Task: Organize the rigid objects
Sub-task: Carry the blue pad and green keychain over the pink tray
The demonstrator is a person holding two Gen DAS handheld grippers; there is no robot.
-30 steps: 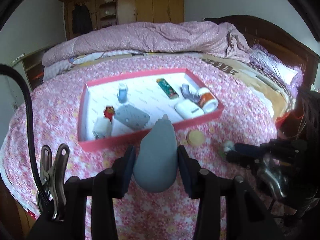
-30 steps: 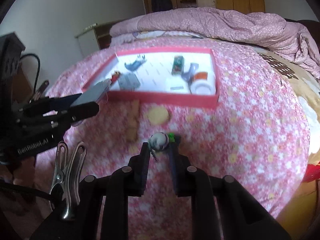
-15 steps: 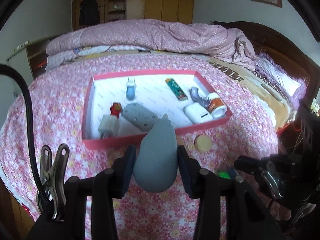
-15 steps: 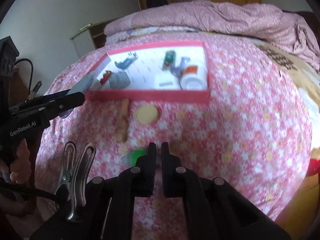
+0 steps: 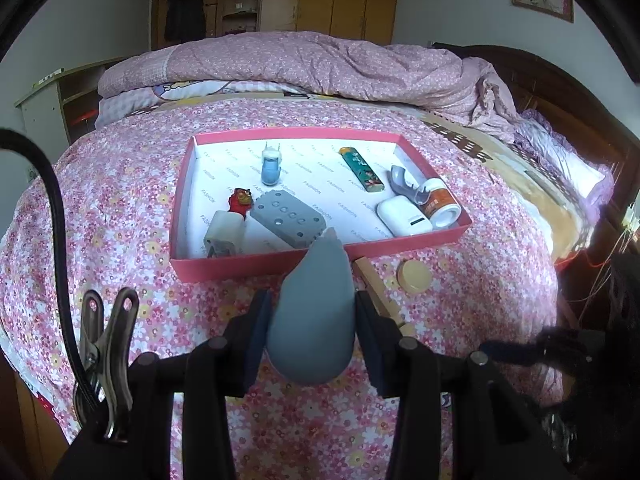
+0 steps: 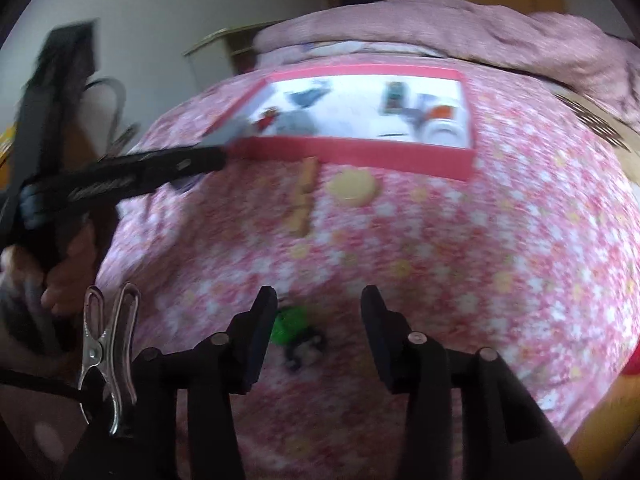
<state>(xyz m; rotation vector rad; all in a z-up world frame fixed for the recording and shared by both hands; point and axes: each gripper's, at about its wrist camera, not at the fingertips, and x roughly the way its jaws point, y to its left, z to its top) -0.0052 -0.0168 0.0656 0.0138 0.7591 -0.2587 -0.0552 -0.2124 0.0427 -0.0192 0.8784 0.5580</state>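
Left gripper [image 5: 312,332] clamped on a grey teardrop-shaped object [image 5: 314,320], fingers [image 5: 258,334] pressing its widest part on both sides, narrow tip pointing at the near wall of the red tray [image 5: 256,266] at centre frame; looks smooth hard plastic, light, rounded so it could slip forward out of the pads, so a hold across the fat belly seems right. Right gripper [image 6: 316,332] fingers about half apart with nothing gripped; they have just been opening, and a small green-and-dark item [image 6: 298,330] lies on the floral bedspread [image 6: 460,260] between them, nearer the left finger, low centre of the right wrist view; view is blurred so item detail unclear, seems tiny, light and stiff, best pinched across its middle. Versus a second ago: then the right fingers were closed on a small rounded piece with a green bit, at half a second they were fully closed and empty beside the green item, now spread over it. Left grip on the grey object unchanged. Wooden peg [image 6: 304,196] and yellow disc [image 6: 352,188] lie on the bedspread just below the tray, not yet sorted
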